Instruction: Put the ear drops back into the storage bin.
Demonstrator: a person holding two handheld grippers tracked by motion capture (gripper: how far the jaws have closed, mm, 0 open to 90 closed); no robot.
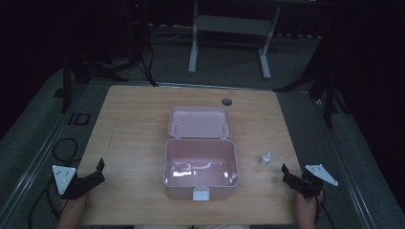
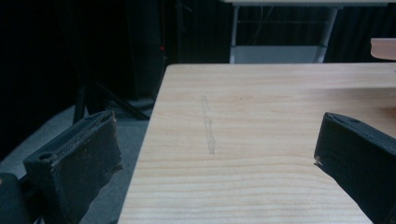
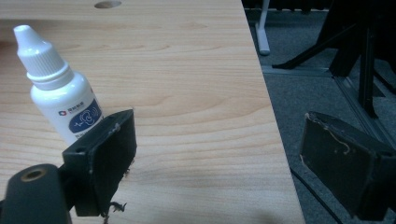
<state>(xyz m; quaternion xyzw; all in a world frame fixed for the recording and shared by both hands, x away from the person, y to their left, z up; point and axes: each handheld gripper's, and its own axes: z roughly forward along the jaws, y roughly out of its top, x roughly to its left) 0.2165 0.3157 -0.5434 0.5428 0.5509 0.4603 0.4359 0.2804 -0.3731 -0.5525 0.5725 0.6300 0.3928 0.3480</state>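
An open pink plastic box (image 1: 200, 164) sits mid-table, its lid (image 1: 199, 122) laid back behind it and its inside bare. To its right stands a small white dropper bottle (image 1: 265, 159) with a blue label (image 3: 60, 95). My right gripper (image 1: 288, 176) rests near the table's right front corner, just right of the bottle. In the right gripper view its jaws (image 3: 219, 140) stand open with nothing between them, and the bottle is just beyond the left jaw. My left gripper (image 1: 99, 172) is at the front left edge, open (image 2: 215, 140) over bare wood.
The wooden table (image 1: 133, 124) has a round cable hole (image 1: 226, 101) behind the lid. Dark floor, cables and stand legs (image 1: 193, 57) surround the table. The table's left edge (image 2: 149, 140) runs close to my left gripper, the right edge (image 3: 271, 116) close to my right.
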